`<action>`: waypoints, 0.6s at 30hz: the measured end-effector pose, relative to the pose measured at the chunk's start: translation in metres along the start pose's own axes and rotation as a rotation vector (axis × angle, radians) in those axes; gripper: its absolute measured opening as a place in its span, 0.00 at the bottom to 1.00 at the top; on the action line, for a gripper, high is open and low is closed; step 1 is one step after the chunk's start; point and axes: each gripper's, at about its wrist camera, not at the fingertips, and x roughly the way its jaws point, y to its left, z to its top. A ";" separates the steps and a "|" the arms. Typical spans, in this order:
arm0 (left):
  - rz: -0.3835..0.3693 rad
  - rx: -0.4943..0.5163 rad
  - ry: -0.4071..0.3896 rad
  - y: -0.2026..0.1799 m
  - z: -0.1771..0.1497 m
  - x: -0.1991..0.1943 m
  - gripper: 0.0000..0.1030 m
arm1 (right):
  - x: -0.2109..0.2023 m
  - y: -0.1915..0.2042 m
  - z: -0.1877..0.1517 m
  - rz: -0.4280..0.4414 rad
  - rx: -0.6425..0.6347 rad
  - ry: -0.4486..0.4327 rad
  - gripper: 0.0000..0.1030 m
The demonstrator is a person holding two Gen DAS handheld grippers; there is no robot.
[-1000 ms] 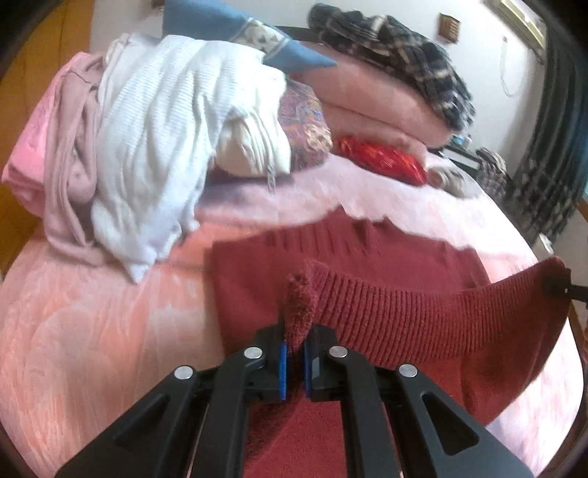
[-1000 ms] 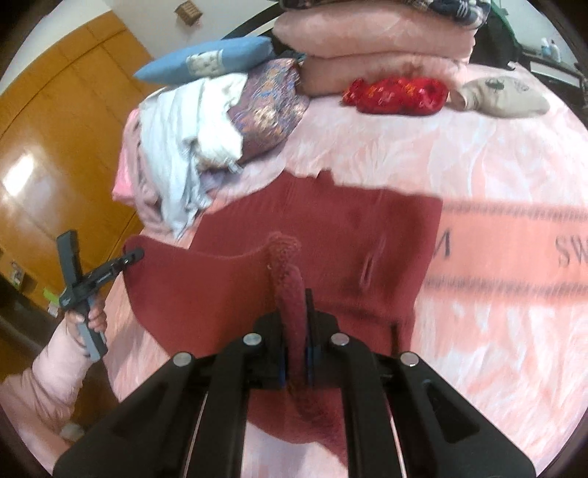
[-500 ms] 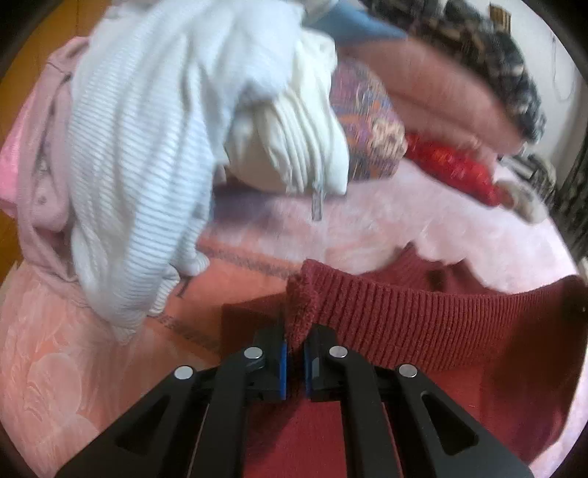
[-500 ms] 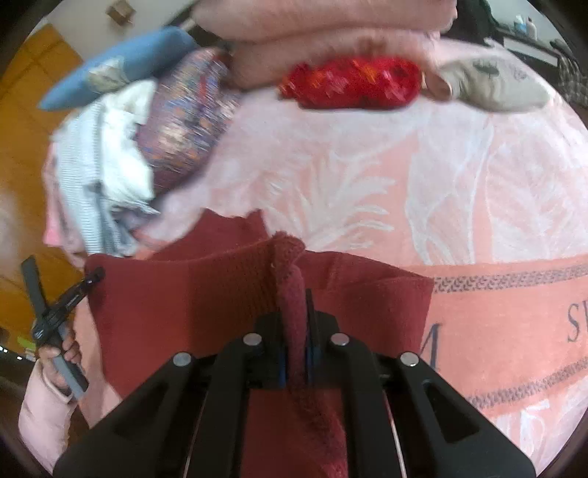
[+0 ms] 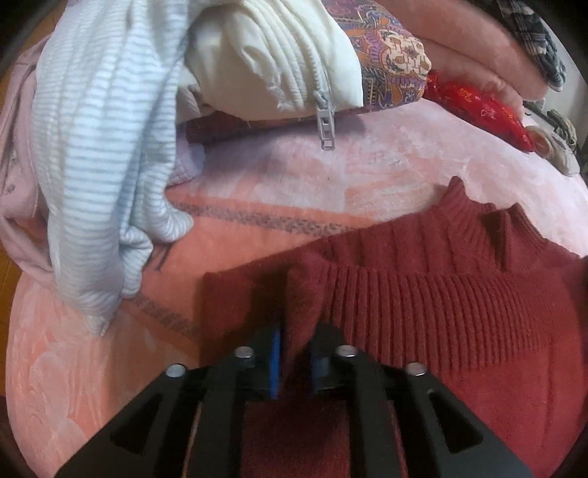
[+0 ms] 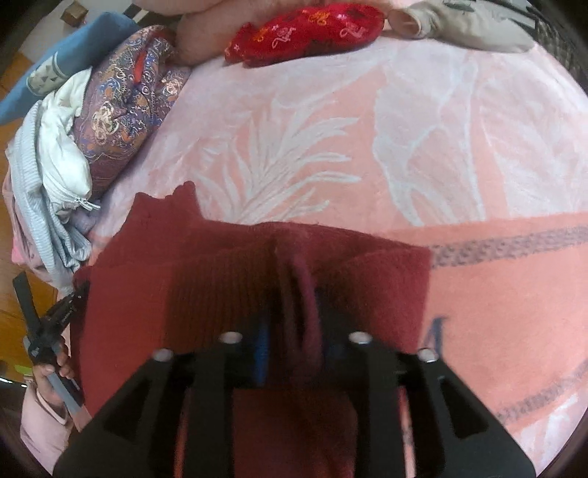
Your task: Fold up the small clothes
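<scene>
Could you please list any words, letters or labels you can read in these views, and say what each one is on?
"M": one dark letter woven into the pink blanket, right of the red sweater, at in the right wrist view.
Gold markings on the red pouch: decorative, not readable.
Print on the beige item: too blurred to read.
Left wrist view: no readable text.

A pink leaf-patterned bed (image 6: 422, 121) fills the room beside orange wooden flooring (image 6: 22, 301).
</scene>
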 end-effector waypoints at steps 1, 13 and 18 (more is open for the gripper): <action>-0.026 -0.011 0.005 0.007 -0.002 -0.008 0.37 | -0.011 0.001 -0.005 -0.002 -0.017 -0.016 0.62; -0.119 -0.012 0.095 0.075 -0.119 -0.064 0.68 | -0.062 -0.052 -0.145 0.087 -0.108 0.085 0.63; -0.165 -0.057 0.128 0.073 -0.137 -0.065 0.32 | -0.061 -0.053 -0.162 0.101 -0.103 0.093 0.17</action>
